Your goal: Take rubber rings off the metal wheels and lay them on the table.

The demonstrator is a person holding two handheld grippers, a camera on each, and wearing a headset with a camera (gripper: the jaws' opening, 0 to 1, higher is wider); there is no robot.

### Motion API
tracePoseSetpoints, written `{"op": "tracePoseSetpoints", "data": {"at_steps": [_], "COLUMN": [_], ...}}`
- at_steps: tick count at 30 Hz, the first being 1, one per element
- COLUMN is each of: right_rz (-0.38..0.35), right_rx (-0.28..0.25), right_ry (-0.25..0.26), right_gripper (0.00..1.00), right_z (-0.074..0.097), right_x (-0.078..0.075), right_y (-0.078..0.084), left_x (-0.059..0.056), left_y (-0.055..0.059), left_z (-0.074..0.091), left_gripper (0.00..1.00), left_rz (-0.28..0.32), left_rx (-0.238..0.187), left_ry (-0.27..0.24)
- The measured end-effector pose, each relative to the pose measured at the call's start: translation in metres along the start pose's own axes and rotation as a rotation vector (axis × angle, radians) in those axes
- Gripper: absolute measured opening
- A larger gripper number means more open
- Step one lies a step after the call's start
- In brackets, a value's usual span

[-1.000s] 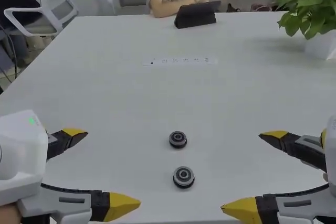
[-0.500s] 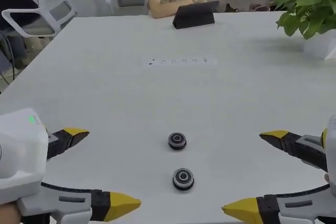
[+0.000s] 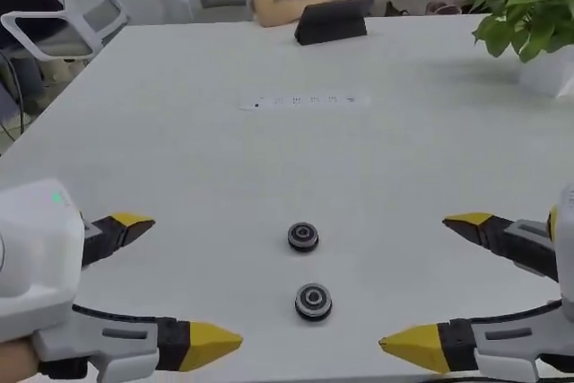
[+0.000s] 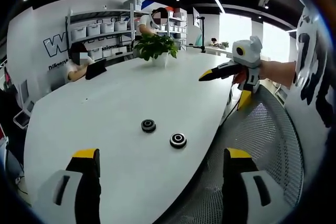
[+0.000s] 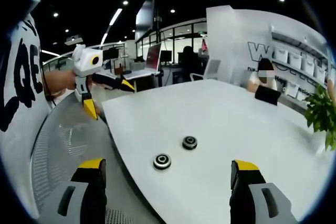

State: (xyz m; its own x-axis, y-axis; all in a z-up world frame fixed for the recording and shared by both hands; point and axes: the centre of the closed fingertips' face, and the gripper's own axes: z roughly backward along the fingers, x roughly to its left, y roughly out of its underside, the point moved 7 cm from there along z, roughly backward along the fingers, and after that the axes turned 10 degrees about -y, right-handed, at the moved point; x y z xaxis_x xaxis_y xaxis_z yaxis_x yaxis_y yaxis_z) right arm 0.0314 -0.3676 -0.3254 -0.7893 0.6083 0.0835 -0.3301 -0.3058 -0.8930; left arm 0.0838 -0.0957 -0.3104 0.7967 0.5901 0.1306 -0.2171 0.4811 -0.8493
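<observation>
The near wheel [image 3: 313, 301] and the far wheel [image 3: 303, 237] are sitting close together on the white bench [image 3: 269, 159], both wearing their black rubber rings [image 3: 300, 303]. The left gripper [image 3: 193, 282] is hanging at the near left and the right gripper [image 3: 413, 282] at the near right, well apart from the wheels. Both are spreading their fingers [image 3: 208, 343] wide open, holding nothing.

Two black-ringed metal wheels [image 3: 303, 237] [image 3: 313, 300], flat on white table, near together
</observation>
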Motion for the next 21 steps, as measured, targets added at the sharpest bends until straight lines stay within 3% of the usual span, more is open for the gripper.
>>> {"op": "tracePoseSetpoints", "data": {"at_steps": [21], "right_rz": [0.02], "right_rx": [-0.009], "right_ry": [-0.013], "right_gripper": [0.97], "right_z": [-0.015], "right_x": [-0.02], "right_y": [-0.008], "left_x": [0.008], "left_y": [-0.007], "left_z": [-0.012], "left_gripper": [0.96], "left_rz": [-0.038], "left_rx": [-0.002], "left_ry": [0.023]}}
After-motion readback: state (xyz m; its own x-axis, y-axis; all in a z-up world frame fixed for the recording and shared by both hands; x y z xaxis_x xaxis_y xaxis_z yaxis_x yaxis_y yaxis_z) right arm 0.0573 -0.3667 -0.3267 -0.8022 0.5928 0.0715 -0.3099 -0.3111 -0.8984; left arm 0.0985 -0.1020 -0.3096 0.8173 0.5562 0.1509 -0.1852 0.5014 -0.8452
